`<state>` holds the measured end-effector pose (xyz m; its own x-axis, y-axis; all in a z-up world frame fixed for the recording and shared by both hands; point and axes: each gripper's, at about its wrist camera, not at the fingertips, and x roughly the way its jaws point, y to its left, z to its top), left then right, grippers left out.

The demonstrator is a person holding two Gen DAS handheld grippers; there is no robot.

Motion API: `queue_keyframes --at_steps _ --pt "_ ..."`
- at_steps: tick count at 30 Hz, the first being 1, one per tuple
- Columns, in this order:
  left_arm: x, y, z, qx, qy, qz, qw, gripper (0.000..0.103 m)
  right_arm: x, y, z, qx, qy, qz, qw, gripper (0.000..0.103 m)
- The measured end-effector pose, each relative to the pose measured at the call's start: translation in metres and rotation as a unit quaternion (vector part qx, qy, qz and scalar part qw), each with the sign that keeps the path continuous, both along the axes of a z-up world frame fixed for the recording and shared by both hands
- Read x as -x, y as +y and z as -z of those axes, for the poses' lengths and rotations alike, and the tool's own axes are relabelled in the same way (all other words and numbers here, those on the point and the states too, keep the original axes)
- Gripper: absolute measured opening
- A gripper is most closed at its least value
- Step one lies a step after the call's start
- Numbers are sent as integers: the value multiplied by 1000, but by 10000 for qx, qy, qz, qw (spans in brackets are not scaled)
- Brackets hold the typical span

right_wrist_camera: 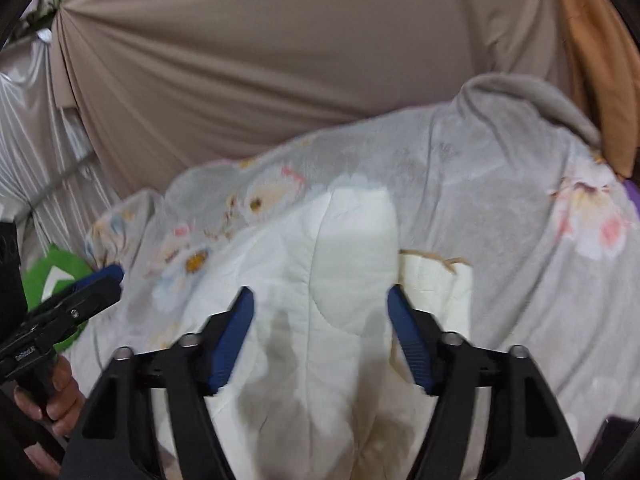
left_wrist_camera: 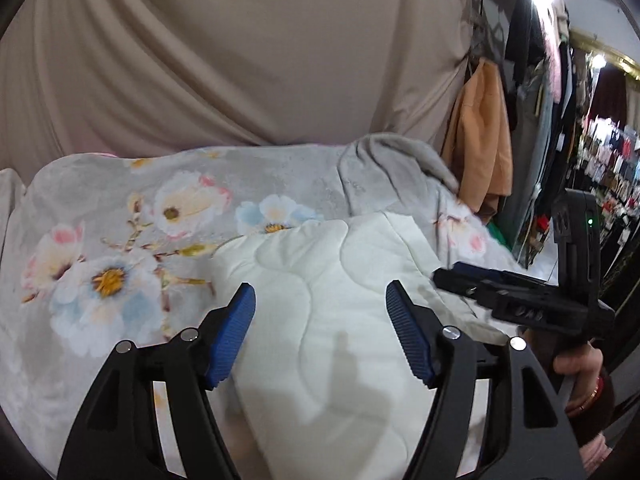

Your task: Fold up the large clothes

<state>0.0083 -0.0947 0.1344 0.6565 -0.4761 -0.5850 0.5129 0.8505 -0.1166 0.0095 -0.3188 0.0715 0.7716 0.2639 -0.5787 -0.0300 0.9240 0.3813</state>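
Observation:
A white quilted garment [left_wrist_camera: 320, 280] lies bunched on a grey floral blanket [left_wrist_camera: 120, 240]. My left gripper [left_wrist_camera: 321, 287] hovers over it, open, with nothing between its blue pads [left_wrist_camera: 234, 332]. The right gripper [left_wrist_camera: 452, 274] comes in from the right in a hand [left_wrist_camera: 576, 364], just above the garment's right edge. In the right wrist view the same garment [right_wrist_camera: 344, 248] shows a raised fold and a cream lining piece [right_wrist_camera: 436, 280] with a brownish edge. My right gripper [right_wrist_camera: 320, 291] stands open above it, gripping nothing. The left gripper [right_wrist_camera: 112, 278] shows at the left edge.
A beige draped curtain [left_wrist_camera: 240, 60] closes off the back. An orange garment [left_wrist_camera: 480, 140] and dark clothes on a rack [left_wrist_camera: 532, 80] hang at the right. A rumpled blanket hump [right_wrist_camera: 520, 120] rises at the back right; a green item [right_wrist_camera: 52, 276] lies at the left.

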Motion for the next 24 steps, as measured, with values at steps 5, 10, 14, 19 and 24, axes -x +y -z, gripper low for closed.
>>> queue_keyframes --at_steps 5,10,14,19,24 --pt "-12 -39 35 -501 58 113 9987 65 23 -21 11 -182 -328 123 9992 1" --pt "-14 -61 72 -1020 19 36 9948 67 26 -70 76 -963 438 753 9915 2" --pt "-13 -64 72 -1083 -7 31 9941 67 44 -75 42 -1397 -203 578 9883 33" --pt "-14 -65 72 -1117 11 -24 9937 68 24 -35 11 -1011 -90 -76 9948 68" --pt "-11 -62 67 -1066 54 -117 9942 68 9 -10 38 -948 321 -422 9941 16"
